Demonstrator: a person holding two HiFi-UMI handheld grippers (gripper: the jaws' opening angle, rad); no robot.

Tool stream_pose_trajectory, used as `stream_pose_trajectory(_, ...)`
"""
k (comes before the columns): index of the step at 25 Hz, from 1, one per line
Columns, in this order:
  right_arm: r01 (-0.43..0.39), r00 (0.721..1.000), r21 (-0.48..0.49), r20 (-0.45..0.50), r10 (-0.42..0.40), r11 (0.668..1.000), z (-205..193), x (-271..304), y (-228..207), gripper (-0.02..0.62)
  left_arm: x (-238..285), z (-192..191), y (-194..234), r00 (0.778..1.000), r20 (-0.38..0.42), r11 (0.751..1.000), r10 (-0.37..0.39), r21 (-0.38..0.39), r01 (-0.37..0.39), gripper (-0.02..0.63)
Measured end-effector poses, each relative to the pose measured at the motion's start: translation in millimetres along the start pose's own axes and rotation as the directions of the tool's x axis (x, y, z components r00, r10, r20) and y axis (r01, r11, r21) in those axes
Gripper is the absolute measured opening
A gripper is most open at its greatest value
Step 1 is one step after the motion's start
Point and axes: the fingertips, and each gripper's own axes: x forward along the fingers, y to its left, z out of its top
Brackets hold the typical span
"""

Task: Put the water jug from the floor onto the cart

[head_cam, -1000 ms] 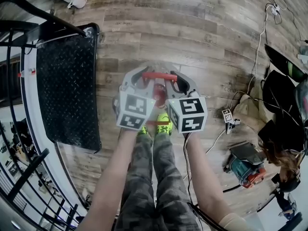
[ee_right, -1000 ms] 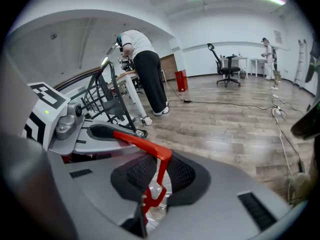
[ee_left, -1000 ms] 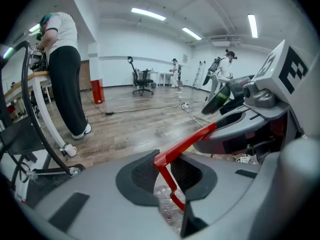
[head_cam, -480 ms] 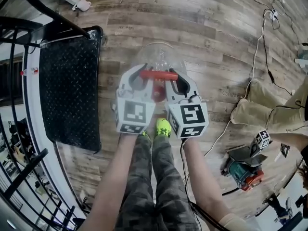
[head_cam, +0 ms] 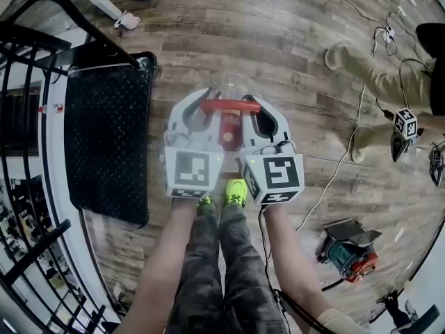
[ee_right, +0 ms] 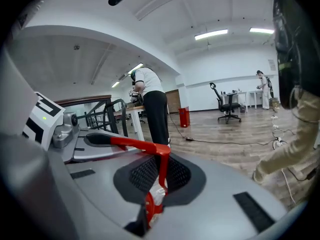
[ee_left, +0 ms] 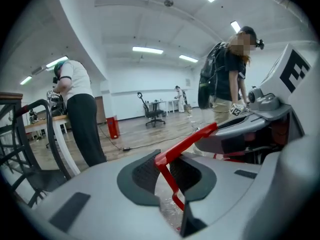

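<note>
Head view: the water jug (head_cam: 229, 127) is held up off the wooden floor (head_cam: 278, 40) by its red handle (head_cam: 229, 106), just right of the cart's black tread-plate deck (head_cam: 108, 138). The left gripper (head_cam: 203, 111) and the right gripper (head_cam: 259, 113) are both clamped on that handle, one at each end. Black-and-white square markers are carried on their cubes.
</note>
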Motion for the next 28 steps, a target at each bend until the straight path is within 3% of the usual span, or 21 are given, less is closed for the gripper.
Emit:
stream_pose_trajectory(12, -0.003, 0.998, -0.037, 0.061, 0.005, 0.999, 59.6, -17.7, 34.5, 0.021, -45.8, 52.8, 26.5, 0.997, 0.055, 0.999, 0.051, 0.002, -0.051, 0.058)
stream_pose_trajectory(19, -0.009, 0.996, -0.072, 0.086, 0.015, 0.997, 77.6, -12.8, 56.9, 0.020, -61.3, 61.6, 48.4, 0.994, 0.082, 0.998, 0.070, 0.000, -0.070, 0.058)
stream_pose_trajectory(28, -0.052, 0.997, -0.095, 0.051, 0.057, 0.994, 97.4, -10.7, 107.2, 0.018, -103.4, 66.3, 82.6, 0.994, 0.062, 0.996, 0.086, -0.041, -0.084, 0.055)
